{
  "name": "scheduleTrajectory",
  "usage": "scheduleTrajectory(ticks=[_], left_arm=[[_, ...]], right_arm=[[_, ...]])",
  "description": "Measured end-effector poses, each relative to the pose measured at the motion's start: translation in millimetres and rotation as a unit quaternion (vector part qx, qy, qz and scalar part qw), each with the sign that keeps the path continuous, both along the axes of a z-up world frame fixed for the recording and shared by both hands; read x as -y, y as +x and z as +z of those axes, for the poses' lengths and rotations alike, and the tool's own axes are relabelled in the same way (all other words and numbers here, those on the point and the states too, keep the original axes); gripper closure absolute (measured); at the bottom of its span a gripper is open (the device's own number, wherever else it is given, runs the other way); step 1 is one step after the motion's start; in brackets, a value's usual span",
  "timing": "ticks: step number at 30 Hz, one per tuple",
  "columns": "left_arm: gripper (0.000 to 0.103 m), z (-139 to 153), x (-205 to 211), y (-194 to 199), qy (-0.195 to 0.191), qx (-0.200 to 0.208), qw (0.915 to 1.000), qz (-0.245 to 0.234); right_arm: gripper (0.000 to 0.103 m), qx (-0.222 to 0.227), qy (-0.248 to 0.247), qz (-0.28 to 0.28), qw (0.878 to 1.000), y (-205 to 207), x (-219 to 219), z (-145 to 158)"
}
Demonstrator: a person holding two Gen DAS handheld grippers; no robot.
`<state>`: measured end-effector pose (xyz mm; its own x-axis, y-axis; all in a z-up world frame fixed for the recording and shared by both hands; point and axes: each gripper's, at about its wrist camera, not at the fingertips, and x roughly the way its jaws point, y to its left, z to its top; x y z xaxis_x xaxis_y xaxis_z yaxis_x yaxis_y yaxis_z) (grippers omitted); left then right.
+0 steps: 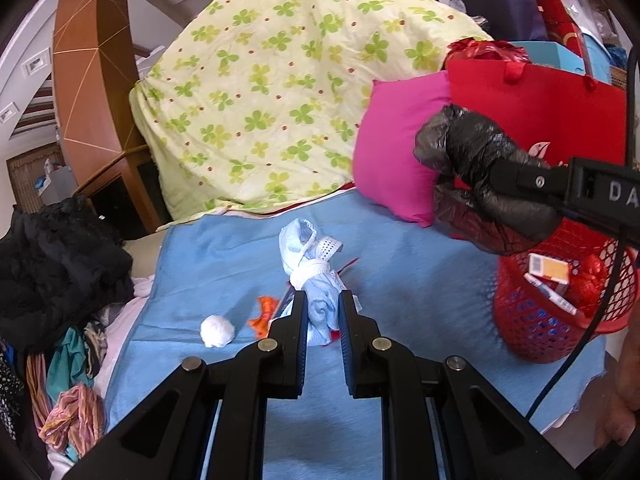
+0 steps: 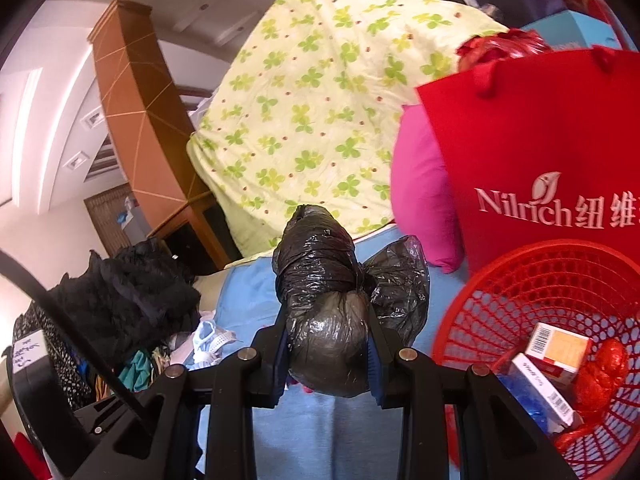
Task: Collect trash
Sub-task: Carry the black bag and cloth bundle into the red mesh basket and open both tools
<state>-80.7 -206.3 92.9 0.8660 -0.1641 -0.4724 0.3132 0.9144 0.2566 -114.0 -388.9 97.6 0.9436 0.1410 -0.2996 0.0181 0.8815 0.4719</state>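
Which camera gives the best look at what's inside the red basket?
The right wrist view: it looks down into the red basket, showing boxes and red wrapping. The left wrist view shows the basket mostly side-on, partly behind the black bag.

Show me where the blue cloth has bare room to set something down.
Free: the blue cloth between the tied pale-blue bundle and the red mesh basket, and its far strip below the clover-print quilt. Crowded: around the white paper wad and orange scrap, and the clothes pile off the left edge.
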Motion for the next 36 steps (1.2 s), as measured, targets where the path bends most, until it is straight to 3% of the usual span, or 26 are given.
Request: scheduleTrajectory(ticks=[10,18,28,30,31,32,33,34,36], left_arm=[[0.087,12,40,-3,-0.05,-0.032,0.9958,-0.07],[0.087,19,81,-3,-0.092,-0.064,0.9831,-0.145],[0.085,8,137,-3,-0.106,-0.105,0.9663,-0.21],[0.081,1,148,0,-0.101,-0.12,0.9637,-0.216],[0.079,-1,152,1,-0.099,-0.125,0.9629,-0.218],[0.069,-4,155,1,-0.095,-0.13,0.9619,-0.221],[0.062,-6,157,0,-0.091,-0.13,0.9624,-0.22],[0.053,-7,157,-1,-0.089,-0.126,0.9638,-0.218],[0.053,-8,153,-3,-0.084,-0.116,0.9663,-0.214]], right_arm=[[0.069,0.0,0.038,-0.07,0.997,-16,62,-6],[0.069,-0.003,0.082,-0.136,0.987,-37,117,-16],[0.067,-0.029,0.1,-0.168,0.98,-51,155,-28],[0.065,-0.041,0.106,-0.17,0.979,-50,160,-32],[0.059,-0.042,0.108,-0.172,0.978,-50,161,-33],[0.052,-0.042,0.11,-0.175,0.977,-51,163,-33],[0.039,-0.037,0.112,-0.178,0.977,-52,164,-33],[0.038,-0.032,0.112,-0.181,0.977,-57,165,-33],[0.038,-0.016,0.103,-0.185,0.977,-63,163,-29]])
